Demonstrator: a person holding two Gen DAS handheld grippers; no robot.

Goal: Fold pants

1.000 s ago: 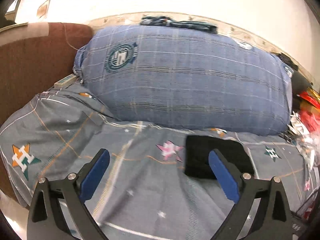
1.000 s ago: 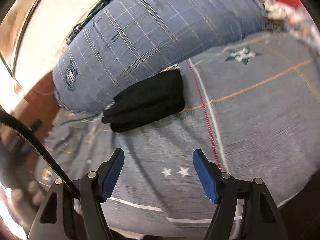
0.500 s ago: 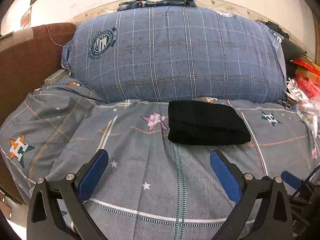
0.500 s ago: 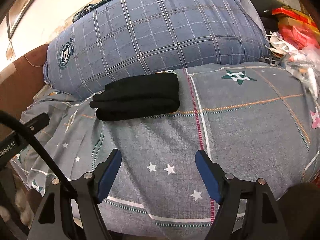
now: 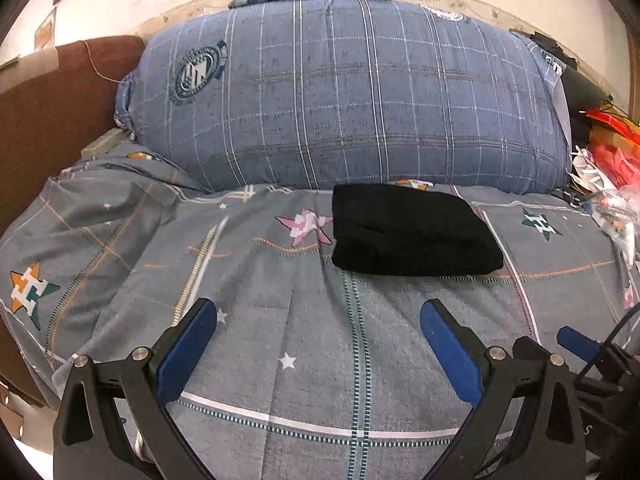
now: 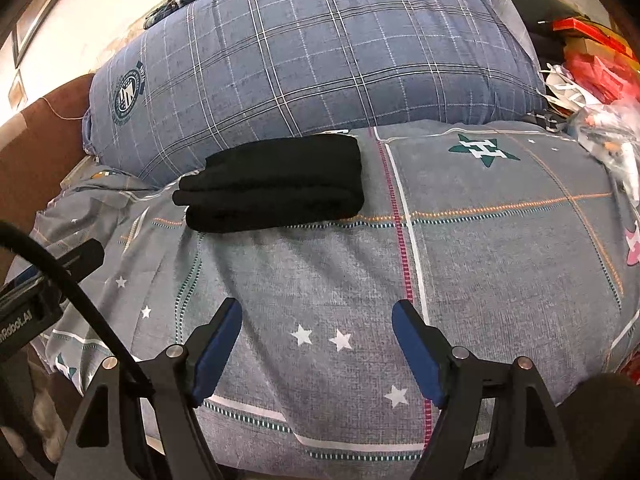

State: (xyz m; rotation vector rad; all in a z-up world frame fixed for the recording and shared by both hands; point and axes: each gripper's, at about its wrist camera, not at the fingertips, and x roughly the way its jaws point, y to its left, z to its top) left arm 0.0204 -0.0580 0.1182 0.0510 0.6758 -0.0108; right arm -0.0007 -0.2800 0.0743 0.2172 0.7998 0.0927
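Both my claws, left [image 5: 318, 344] and right [image 6: 317, 344], hang spread wide and empty above the bedspread [image 5: 312, 360]. The folded black pants [image 5: 408, 232] lie well beyond them, against the big blue pillow [image 5: 352, 96]. Since a second ago I've levelled both cameras and pulled back, bringing the pants fully into view.

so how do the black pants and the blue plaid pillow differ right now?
The pants are plain black; the pillow is blue plaid with a round crest. The pants are a small, flat folded stack; the pillow is far bigger and puffed. Both rest on the grey bedspread, neither gripped.
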